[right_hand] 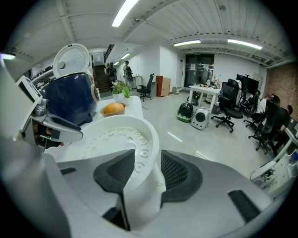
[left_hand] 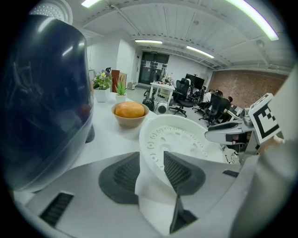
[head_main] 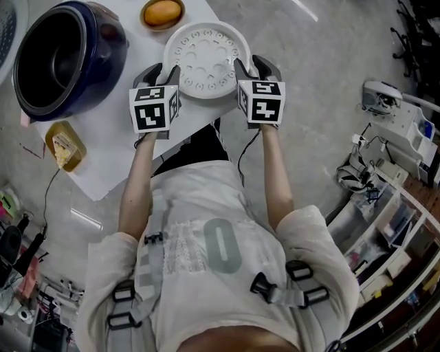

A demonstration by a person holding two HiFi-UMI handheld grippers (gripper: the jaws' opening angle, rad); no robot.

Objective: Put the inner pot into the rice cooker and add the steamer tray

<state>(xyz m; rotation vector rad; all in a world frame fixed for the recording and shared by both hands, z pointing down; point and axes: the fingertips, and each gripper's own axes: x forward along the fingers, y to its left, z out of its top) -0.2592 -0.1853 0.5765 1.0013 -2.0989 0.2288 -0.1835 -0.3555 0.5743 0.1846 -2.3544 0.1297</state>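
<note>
I hold the white round steamer tray (head_main: 206,55), pierced with several holes, by opposite sides of its rim. My left gripper (head_main: 167,77) is shut on the left rim and my right gripper (head_main: 244,71) on the right rim. In the left gripper view the tray (left_hand: 179,139) rises between the left gripper (left_hand: 151,171) pads. In the right gripper view the tray (right_hand: 114,139) wall fills the right gripper (right_hand: 142,169). The dark blue rice cooker (head_main: 65,58) stands to the tray's left, lid (right_hand: 71,58) up, its inside dark. I cannot make out the inner pot.
A beige bowl holding an orange (head_main: 163,13) sits on the white table (head_main: 113,130) just beyond the tray. A yellow container (head_main: 64,146) lies near the table's front left edge. Office chairs, desks and shelves stand around on the grey floor.
</note>
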